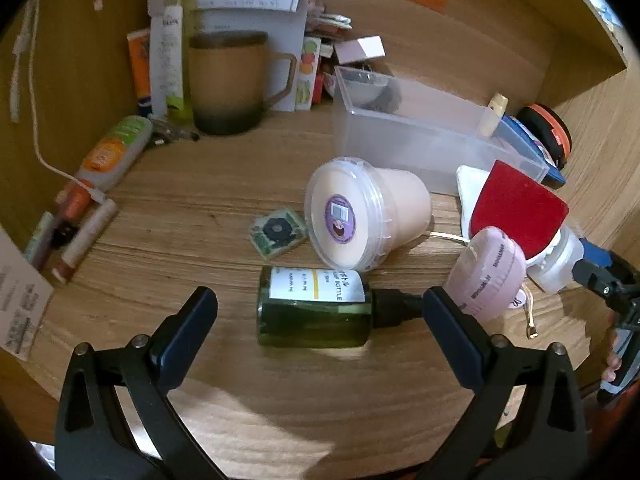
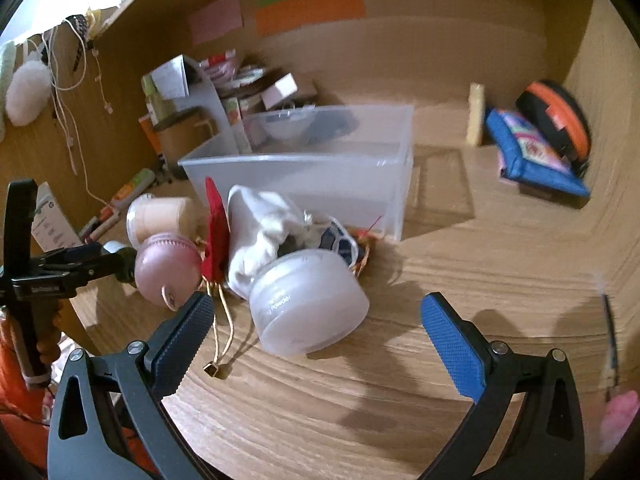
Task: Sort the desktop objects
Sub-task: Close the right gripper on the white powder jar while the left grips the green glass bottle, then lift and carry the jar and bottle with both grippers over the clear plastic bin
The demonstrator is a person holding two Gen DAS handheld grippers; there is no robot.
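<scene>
Centrally, a dark green glass-like bottle with a white label and black cap (image 1: 316, 306) lies on its side on the wood-grain desk (image 1: 180, 216), straight ahead of the left gripper (image 1: 320, 308), between its widely parted, empty blue-padded fingers. Being a smooth cylinder, it would probably roll or slip if pinched off-centre. Just beyond it lie a tipped translucent plastic tub with a cream filling and a round lid (image 1: 360, 212) and a small square green packet (image 1: 278, 231); a careless sweep could knock either. Beside the right-hand finger sits a rounded pink case (image 1: 486, 272), close enough to be nudged. Farther ahead stands the clear rectangular plastic bin (image 1: 420, 136), a likely sorting target. The right gripper (image 2: 316, 328) is likewise spread wide and empty, facing a frosted round powder jar (image 2: 310, 304) tilted against crumpled white cloth (image 2: 262, 224); thin gold cords (image 2: 224, 336) near its left-hand finger could snag.
</scene>
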